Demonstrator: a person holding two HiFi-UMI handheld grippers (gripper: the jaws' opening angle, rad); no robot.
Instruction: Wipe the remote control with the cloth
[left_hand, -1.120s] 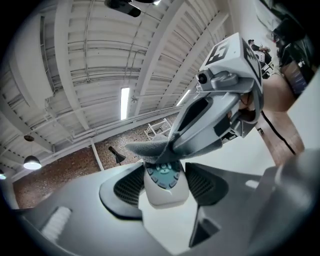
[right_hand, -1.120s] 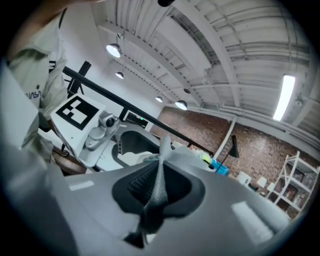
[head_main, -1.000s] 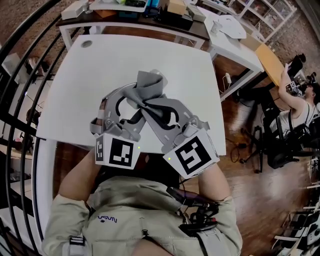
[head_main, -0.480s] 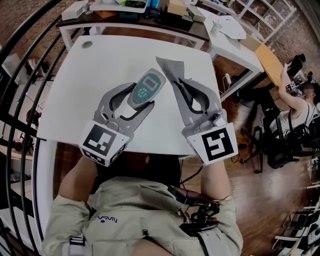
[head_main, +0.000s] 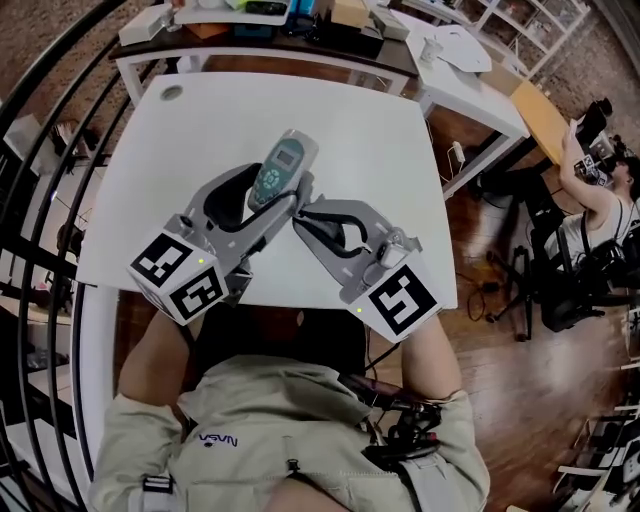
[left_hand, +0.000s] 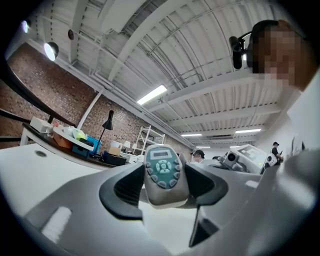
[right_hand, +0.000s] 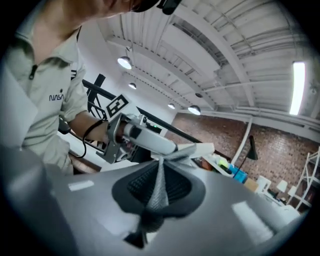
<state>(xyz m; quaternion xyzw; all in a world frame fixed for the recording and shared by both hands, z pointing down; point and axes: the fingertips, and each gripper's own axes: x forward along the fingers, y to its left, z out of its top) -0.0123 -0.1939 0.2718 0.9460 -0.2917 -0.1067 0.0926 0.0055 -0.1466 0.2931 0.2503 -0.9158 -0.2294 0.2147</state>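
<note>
Two hand-held grippers meet above the near half of a white bench, their tips just beside each other. The left hand-held gripper is clamped on the remote control. Its jaws stand wide and press on the remote's two long sides near the lower end. The remote is held clear of the bench with its face up toward the head camera. Its small screen is at the far end and its teal button pad sits just below that. In the left gripper view the remote fills the gap between the jaws, with the buttons facing the camera.

The right hand-held gripper is closed on the cloth. Its jaws are drawn almost together, and the grey fabric is pinched into a thin upright fold between the ribbed pads. A gathered end of the cloth sticks out past the tips and reaches toward the underside of the remote. No view settles whether it touches.

Each gripper's marker cube sits close to the person's chest. Beyond the bench are a cluttered desk, a black railing and a wooden floor.
</note>
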